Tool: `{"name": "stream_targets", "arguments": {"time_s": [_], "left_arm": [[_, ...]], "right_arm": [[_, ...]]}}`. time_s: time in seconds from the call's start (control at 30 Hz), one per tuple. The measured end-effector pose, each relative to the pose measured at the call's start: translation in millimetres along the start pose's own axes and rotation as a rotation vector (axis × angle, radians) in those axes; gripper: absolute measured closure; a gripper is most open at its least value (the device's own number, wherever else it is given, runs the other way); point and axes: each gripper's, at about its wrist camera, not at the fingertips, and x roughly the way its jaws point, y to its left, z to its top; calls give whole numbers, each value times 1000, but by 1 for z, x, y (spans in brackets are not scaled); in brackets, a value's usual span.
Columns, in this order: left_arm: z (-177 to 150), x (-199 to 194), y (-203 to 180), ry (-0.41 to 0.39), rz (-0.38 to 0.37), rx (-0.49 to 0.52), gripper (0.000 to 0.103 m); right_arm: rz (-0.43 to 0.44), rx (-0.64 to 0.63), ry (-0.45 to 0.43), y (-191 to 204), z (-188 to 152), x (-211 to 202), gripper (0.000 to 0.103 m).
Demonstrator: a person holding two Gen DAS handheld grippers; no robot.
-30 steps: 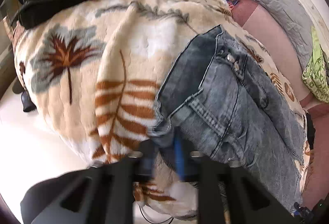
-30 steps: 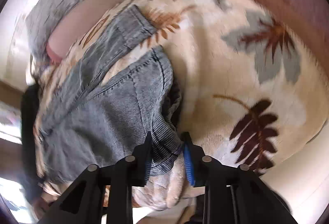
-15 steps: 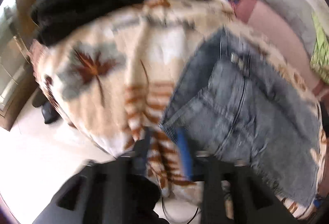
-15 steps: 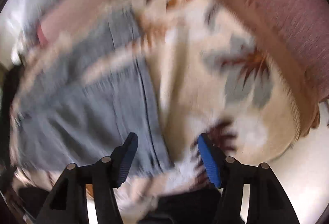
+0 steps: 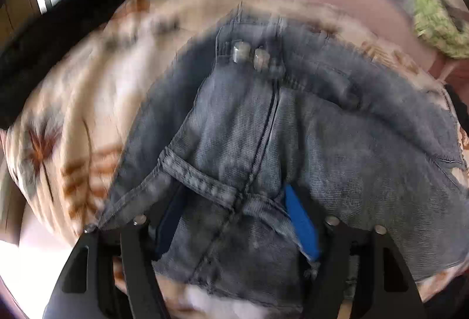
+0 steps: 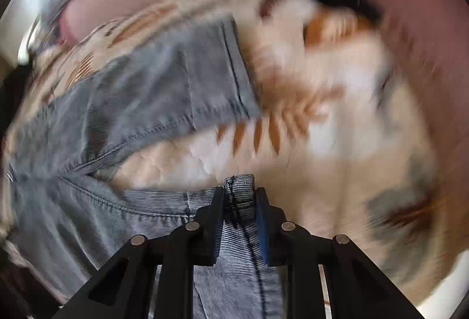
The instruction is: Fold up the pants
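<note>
Here, a pair of grey-blue denim pants [image 5: 293, 128] lies spread over a cream blanket [image 5: 96, 102] printed with rust and grey leaves — the bedding sits on a mauve-pink sofa [image 6: 410, 11]. The left gripper [image 5: 234, 219] hangs steeply over the garment with its jaws wide and opening; a loose fold of denim, crossed by a stitched seam, lies between the blue pads [image 5: 302, 225], which stand clear of the cloth on both sides. Just ahead of this claw runs the fly seam, and farther ahead sit two metal buttons [image 5: 249, 55] at the waistband. To its left the leaf-print blanket falls away; beyond that lies a black garment [image 5: 73, 14], and far to the right a green patterned cloth [image 5: 433, 26].

The right gripper [image 6: 239, 196] is nearly closed and closing, its narrow jaws pinched on a bunched hem of the pants, a ridge of ribbed denim poking up between the tips. Ahead of this claw and to its left the other trouser leg [image 6: 176, 90] stretches across the blanket — its cuff ends ahead, near an orange fern print. Much of both views is blurred.
</note>
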Motion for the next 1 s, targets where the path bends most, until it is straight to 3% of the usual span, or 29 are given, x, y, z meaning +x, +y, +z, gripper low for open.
{"name": "stream_targets", "arguments": {"time_s": [0.03,0.07,0.2,0.27,0.3,0.33,0.43,0.5,0.57,0.67,0.7,0.77,0.8,0.93,1.0], "left_arm": [[0,-1,-2,3,8,23,30],[0,-1,-3,8,12,33,30],[15,-11,-2,-11,-3,2,31],[36,-21,-6,-86,12,6,30],[43,-28,-3,-112,14,2,29],[53,-29,0,-126,13,-6,26],[96,-7,8,-112,8,-31,26],[122,25,9,-40,2,-43,26],[136,52,6,25,-24,-52,26],[141,79,-7,79,-12,-25,26],[140,84,-9,91,0,-18,26],[137,89,-14,97,21,2,29],[137,92,-15,94,24,12,31],[135,90,-19,87,25,31,34],[134,90,-21,81,30,47,33]], "right_arm": [[-69,-52,-56,8,1,-9,82],[-85,-64,-57,11,1,-7,82],[-143,-100,14,15,-1,36,73],[-112,-80,-11,11,3,27,60],[-62,-42,-14,3,7,21,39],[-16,14,-36,-7,12,12,33],[38,95,-76,-30,34,-2,33],[61,124,-88,-39,54,1,33],[94,153,-43,-44,70,19,33],[154,189,89,-42,79,59,40],[155,166,130,-36,78,70,57],[96,112,130,-23,77,70,67],[83,99,127,-19,77,65,90],[-3,13,51,-9,67,23,91],[-11,4,101,-11,57,35,90]]}}
